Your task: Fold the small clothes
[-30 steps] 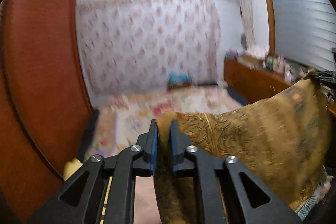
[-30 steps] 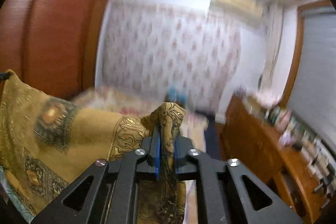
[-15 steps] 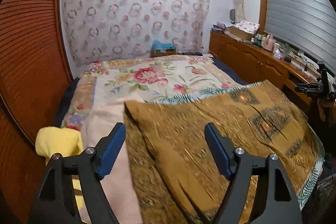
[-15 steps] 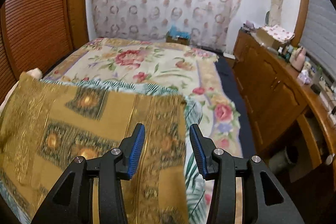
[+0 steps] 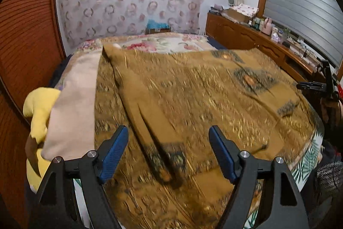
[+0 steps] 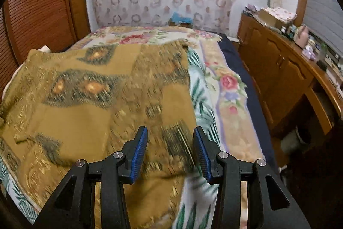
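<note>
The bed (image 6: 231,100), covered with a floral spread, is filling both views, and the task's garment, a mustard-gold patterned cloth (image 5: 193,100), is lying spread flat across it. In the left wrist view a raised crease is running diagonally down the cloth toward the camera, and a pale pink cloth (image 5: 72,111) is lying just beside its left edge, with a yellow soft item (image 5: 40,108) beyond that.

The step in hand is being judged as the laying-out before the next fold. To do it well, the diagonal crease is being treated as the fault to be cured first: the cloth is best being smoothed flat before any edge is being lifted, so that no wrinkle is being trapped inside the fold. The pink cloth is being kept out of the pinch.

The left gripper (image 5: 169,153) is standing released, its jaws wide apart above the cloth and nothing being pressed between them. The right gripper (image 6: 170,153) is likewise released, its jaws standing less far apart over the cloth's near right corner, with only air between the blue pads (image 6: 139,153). Both near corners are best being taken together, evenly, so that the edges are being matched.
</note>
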The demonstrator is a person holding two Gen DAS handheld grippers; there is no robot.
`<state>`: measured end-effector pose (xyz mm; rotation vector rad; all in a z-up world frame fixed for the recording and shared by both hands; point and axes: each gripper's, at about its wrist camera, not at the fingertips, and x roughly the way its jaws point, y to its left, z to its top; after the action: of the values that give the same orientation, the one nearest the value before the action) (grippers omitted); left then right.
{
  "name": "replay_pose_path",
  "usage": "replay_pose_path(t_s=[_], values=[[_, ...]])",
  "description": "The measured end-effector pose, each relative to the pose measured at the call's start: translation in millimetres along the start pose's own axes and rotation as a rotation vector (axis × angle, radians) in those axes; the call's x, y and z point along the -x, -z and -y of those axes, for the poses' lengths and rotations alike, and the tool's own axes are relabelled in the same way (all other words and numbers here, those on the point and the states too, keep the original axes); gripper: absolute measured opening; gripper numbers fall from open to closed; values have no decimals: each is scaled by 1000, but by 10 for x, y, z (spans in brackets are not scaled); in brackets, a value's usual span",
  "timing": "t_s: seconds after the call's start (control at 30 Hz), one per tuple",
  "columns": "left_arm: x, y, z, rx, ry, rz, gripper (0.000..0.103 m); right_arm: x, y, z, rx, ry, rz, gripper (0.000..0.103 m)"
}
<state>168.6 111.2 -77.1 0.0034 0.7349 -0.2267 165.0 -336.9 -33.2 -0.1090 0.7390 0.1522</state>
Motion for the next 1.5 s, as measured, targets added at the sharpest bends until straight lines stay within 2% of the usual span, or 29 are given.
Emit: replay_pose_path(t_s=[0.13,0.2,0.33,0.47,0.6,0.8,0.83,0.9,1.2,1.4,1.5], values=[[-41,114,95,-25,-2,-37,65,-62,15,-47,-6,-1,-7,46],[-68,147,97,-16,-14,-55,54,-90,4,-74,-9,-4,-10,46],[-141,232,59,-3,-49,-96,49,-166,7,-146,-1,7,-17,46],[-197,320,16,23,-45,-124,47,-176,28,-145,-15,8,-18,46],[-224,356,51,13,-28,-135,33,-253,78,-143,-18,7,-15,46],[-278,346,84,-2,-36,-140,27,-302,141,-166,-13,14,-10,46],[-279,342,86,-3,-37,-138,24,-305,143,-165,-13,14,-10,46],[-259,332,98,-14,-41,-124,8,-308,145,-161,-12,14,-10,46],[-87,233,131,-10,-35,-51,6,-282,143,-132,-22,-1,-7,46],[-35,194,107,8,-31,-21,6,-171,103,58,-79,-11,29,46],[-22,173,103,16,-30,-8,6,-233,91,149,-87,-11,-1,46]])
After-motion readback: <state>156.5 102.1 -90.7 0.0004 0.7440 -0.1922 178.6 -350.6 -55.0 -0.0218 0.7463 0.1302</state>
